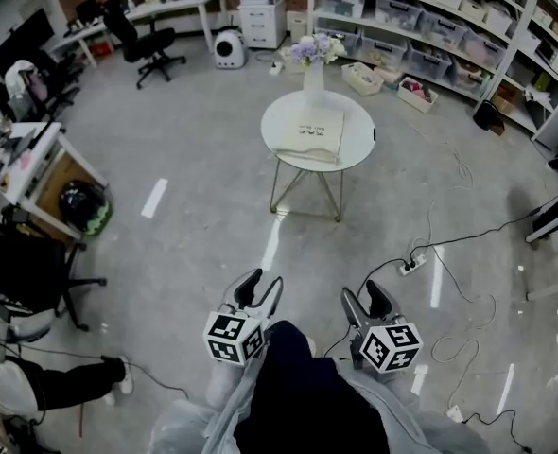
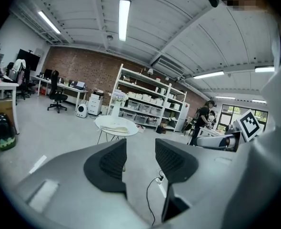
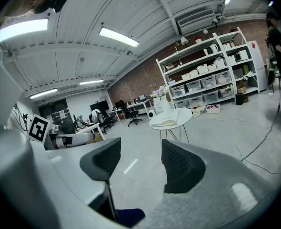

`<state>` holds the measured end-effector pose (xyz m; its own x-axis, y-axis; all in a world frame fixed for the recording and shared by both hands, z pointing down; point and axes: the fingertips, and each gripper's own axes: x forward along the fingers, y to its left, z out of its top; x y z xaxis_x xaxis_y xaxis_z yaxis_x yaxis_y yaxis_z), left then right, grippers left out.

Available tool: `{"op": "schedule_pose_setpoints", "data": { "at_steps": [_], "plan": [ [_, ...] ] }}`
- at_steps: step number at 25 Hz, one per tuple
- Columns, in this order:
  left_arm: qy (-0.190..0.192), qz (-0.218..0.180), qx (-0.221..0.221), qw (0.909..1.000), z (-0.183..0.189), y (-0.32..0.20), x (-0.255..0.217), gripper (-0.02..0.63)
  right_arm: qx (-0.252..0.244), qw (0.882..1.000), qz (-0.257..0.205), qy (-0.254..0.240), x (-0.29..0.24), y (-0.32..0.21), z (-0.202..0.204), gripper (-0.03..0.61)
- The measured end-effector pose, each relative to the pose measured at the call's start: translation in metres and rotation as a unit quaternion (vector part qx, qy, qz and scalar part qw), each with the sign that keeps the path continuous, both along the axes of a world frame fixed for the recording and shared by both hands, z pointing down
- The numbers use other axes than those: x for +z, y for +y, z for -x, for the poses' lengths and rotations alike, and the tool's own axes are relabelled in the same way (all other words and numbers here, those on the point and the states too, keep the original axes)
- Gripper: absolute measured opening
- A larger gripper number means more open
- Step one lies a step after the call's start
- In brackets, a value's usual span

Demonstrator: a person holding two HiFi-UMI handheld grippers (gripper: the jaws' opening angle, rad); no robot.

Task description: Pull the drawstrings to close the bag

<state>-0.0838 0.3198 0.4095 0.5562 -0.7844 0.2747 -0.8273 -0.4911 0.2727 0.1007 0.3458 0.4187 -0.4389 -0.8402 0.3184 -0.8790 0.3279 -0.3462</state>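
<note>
Low in the head view, close to the person, left tongs (image 1: 263,288) & right tongs (image 1: 367,299) sit side by side over the grey floor (image 1: 194,244); both have jaws apart w/ nothing btwn them; both point toward the round white surface (image 1: 362,149), well apart from them; cream bag (image 1: 310,133) lies flat on it, from centre toward near edge; at far edge, just past the bag, white vase (image 1: 313,83) w/ pale flowers (image 1: 309,50); shelves (image 1: 430,26) of bins beyond.

Place: we read an open workshop-office | Signs: we see shelves (image 1: 421,28) of bins (image 1: 393,10), counters (image 1: 177,6) with monitors (image 1: 22,38), swivel chair (image 1: 152,43), brick wall (image 2: 78,73), concrete floor (image 1: 194,159)
</note>
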Motion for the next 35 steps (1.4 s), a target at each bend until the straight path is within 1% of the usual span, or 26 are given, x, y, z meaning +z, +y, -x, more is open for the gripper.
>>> {"op": "schedule_pose_setpoints", "data": {
  "at_steps": [4,7,11,15,21,26,29,35],
  "plan": [
    [0.002,0.018,-0.010,0.9998,0.005,0.007,0.012,0.186,-0.009,1.000,0.016,-0.003,0.011,0.005,0.006,0.264],
    [0.001,0.024,-0.010,0.9997,0.003,0.005,0.016,0.186,-0.014,1.000,0.022,-0.002,0.015,0.003,0.008,0.264],
    [-0.002,0.023,-0.004,0.9997,-0.001,-0.009,0.016,0.186,-0.012,1.000,0.024,-0.004,0.016,-0.011,0.007,0.264],
    [-0.002,0.024,0.000,0.9997,-0.006,-0.035,0.015,0.186,-0.008,1.000,0.024,-0.008,0.015,-0.034,0.003,0.264],
    [0.003,0.020,0.008,0.9998,-0.012,-0.088,0.006,0.186,-0.006,1.000,0.023,-0.009,0.008,-0.085,0.001,0.264],
    [0.006,0.015,0.018,0.9997,-0.006,-0.149,-0.010,0.186,0.012,1.000,0.014,-0.008,-0.010,-0.138,0.001,0.264],
    [-0.002,0.008,0.028,0.9996,0.000,-0.184,-0.019,0.186,0.024,1.000,0.009,-0.009,-0.017,-0.170,0.004,0.264],
    [0.001,0.006,0.037,0.9993,0.012,-0.255,-0.022,0.184,0.039,0.999,0.007,-0.009,-0.021,-0.236,0.013,0.264]
  ]
}}
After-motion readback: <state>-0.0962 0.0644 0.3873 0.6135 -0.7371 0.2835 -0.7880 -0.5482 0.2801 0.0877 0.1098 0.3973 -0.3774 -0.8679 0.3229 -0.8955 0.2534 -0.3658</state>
